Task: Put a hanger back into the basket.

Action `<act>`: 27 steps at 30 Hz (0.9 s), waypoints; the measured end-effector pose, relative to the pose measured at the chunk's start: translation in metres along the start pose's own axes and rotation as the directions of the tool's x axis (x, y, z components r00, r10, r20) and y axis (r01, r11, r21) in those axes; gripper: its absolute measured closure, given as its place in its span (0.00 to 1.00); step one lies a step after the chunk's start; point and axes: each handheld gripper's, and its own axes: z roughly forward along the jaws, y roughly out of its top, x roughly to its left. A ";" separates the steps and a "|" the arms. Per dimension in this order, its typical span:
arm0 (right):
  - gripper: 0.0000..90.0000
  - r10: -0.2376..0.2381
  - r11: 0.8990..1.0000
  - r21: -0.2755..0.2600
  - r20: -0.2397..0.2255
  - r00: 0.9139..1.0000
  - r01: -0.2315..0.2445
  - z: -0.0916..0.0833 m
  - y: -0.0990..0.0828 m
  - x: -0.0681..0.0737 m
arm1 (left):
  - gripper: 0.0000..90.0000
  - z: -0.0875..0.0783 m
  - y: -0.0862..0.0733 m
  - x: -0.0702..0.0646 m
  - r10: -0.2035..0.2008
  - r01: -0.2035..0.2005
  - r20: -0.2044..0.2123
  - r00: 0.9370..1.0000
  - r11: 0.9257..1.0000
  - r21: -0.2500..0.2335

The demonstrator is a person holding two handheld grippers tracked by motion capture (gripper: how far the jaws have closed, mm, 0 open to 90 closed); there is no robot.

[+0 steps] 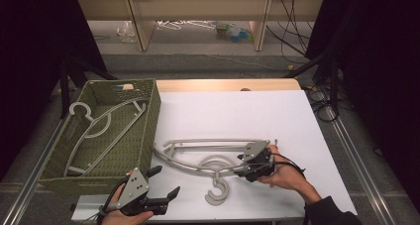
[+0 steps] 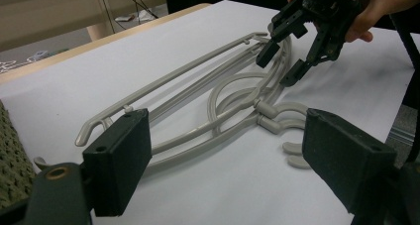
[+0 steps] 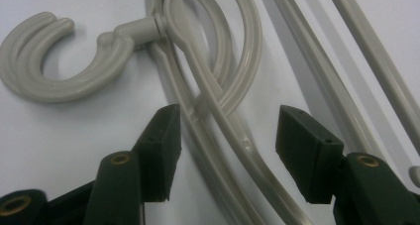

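Right fingers (image 3: pixel 307 155) astride hanger arm (image 3: pixel 223 121) (untouched)

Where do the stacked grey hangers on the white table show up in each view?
High view: hangers lower centre, right of the green basket.
Left gripper view: hangers across the middle, right tool above them.
Right gripper view: hangers between its jaws.
Shared landmark: the hooks.

smooth glossy plastic hangers (image 3: pixel 208 86), matt white tabletop (image 1: pixel 237 116), perforated plastic basket (image 1: pixel 148 121)
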 end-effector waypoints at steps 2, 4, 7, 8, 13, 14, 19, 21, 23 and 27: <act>0.52 0.008 1.000 0.003 -0.018 1.000 -0.008 0.004 0.000 -0.003 | 0.22 0.000 0.000 0.000 0.005 -0.005 0.001 1.000 1.000 -0.001; 0.53 0.007 1.000 0.014 -0.031 0.999 -0.006 0.006 0.001 -0.004 | 0.22 0.002 -0.001 0.000 0.001 -0.001 0.006 1.000 1.000 -0.002; 0.56 0.010 1.000 0.014 -0.055 0.998 -0.009 0.008 0.003 -0.006 | 0.22 0.002 -0.002 0.000 0.003 -0.003 0.002 1.000 1.000 0.009; 0.57 0.009 0.999 0.037 -0.075 0.997 -0.006 0.010 0.004 -0.006 | 0.22 0.002 -0.001 -0.001 -0.001 0.001 0.005 1.000 1.000 0.009; 0.61 0.000 0.998 0.057 -0.112 0.994 0.006 0.013 0.005 -0.008 | 0.22 0.002 -0.002 -0.001 0.000 0.000 0.007 1.000 1.000 0.014; 0.62 -0.009 0.998 0.061 -0.118 0.993 0.017 0.012 0.006 -0.008 | 0.22 0.002 -0.002 0.000 -0.001 0.001 0.008 1.000 1.000 0.011; 0.65 -0.038 0.997 0.055 -0.138 0.990 0.046 0.013 0.006 -0.010 | 0.22 0.003 -0.003 -0.001 0.010 -0.011 0.011 1.000 1.000 0.025; 0.66 -0.053 0.996 0.057 -0.139 0.989 0.061 0.012 0.007 -0.010 | 0.22 0.005 -0.003 -0.001 0.006 -0.006 0.018 1.000 1.000 0.015; 0.70 -0.102 0.992 0.064 -0.138 0.985 0.112 0.011 0.009 -0.008 | 0.22 0.004 -0.003 -0.001 0.015 -0.015 0.014 1.000 0.999 0.028; 0.75 -0.152 0.985 0.057 -0.140 0.978 0.162 0.009 0.011 -0.008 | 0.22 0.004 -0.004 0.000 0.017 -0.017 0.013 1.000 0.999 0.036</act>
